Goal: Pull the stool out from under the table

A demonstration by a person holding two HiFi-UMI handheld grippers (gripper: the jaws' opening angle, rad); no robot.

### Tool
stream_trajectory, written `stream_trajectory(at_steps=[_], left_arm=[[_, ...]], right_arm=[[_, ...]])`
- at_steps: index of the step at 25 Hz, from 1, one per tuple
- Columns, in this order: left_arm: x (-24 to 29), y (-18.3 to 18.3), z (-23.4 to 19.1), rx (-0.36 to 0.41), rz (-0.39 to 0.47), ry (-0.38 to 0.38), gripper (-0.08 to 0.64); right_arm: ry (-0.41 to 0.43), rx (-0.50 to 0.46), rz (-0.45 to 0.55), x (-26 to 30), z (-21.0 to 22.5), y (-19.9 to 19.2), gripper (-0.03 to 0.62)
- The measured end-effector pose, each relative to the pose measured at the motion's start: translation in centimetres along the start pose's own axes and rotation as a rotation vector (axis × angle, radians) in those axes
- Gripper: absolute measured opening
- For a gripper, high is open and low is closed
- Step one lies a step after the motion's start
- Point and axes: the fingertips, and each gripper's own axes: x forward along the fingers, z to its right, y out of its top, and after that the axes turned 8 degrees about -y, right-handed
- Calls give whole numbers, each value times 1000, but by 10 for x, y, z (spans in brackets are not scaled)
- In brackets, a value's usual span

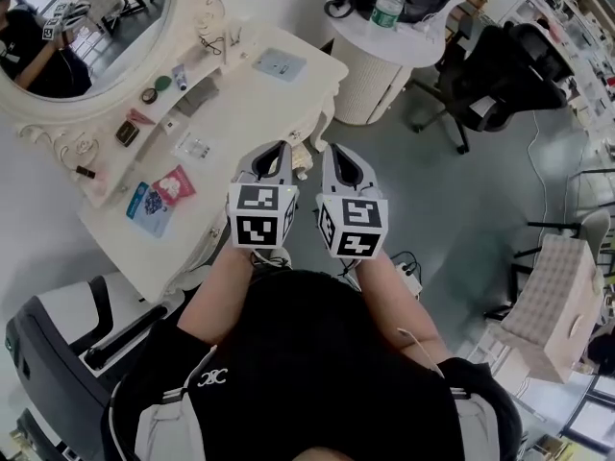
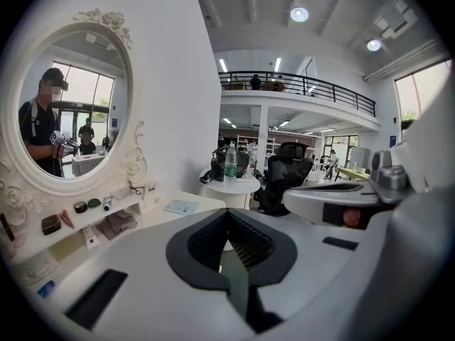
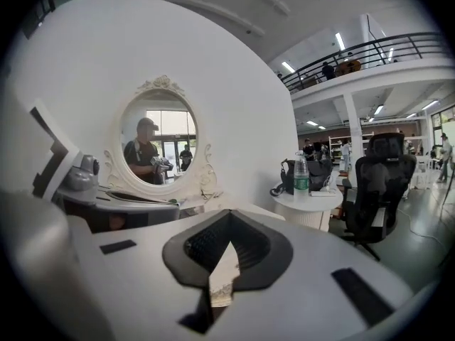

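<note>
Both jaw pairs are pressing together on nothing: the left hand-held gripper (image 1: 278, 149) and the right hand-held gripper (image 1: 332, 149) are hanging side by side off the table's (image 1: 245, 113) front edge, seemingly readying a downward reach, since the stool is lying unseen, presumably tucked underneath.

From the head we look steeply down on the dressing table (image 1: 245, 113); both gripper views face level, sharing its mirror (image 2: 67, 105) and the water bottle (image 3: 301, 174).

mirror (image 1: 86, 17) behind dressing table (image 1: 240, 104) | bottle (image 1: 388, 3) on round table (image 1: 370, 80), right | office chair (image 1: 500, 75) farther right
</note>
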Motion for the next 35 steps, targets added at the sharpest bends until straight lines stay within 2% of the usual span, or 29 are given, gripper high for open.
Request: stream_trajectory(at_steps=[3, 7, 10, 13, 17, 22, 25, 30, 35], left_arm=[[11, -8, -9, -5, -28, -30, 3], [28, -20, -16, 32, -73, -38, 3], [40, -38, -8, -20, -123, -78, 3], [54, -54, 0, -32, -172, -91, 3], [75, -82, -1, -36, -258, -78, 3], [97, -134, -1, -11, -381, -58, 3], [116, -174, 0, -43, -440, -50, 3], [158, -248, -9, -56, -528, -38, 3], [194, -327, -26, -78, -592, -5, 3]], right_arm=[[-62, 26, -36, 14, 7, -12, 2], [-87, 71, -76, 23, 15, -31, 2], [-73, 107, -122, 24, 26, -50, 2], [-86, 163, -183, 34, 46, -74, 2], [-76, 199, -273, 42, 64, -115, 2], [-63, 259, -387, 51, 74, -185, 3], [-21, 281, -444, 67, 76, -229, 2], [113, 320, -499, 103, 69, -299, 3], [238, 389, -614, 134, 62, -394, 3]])
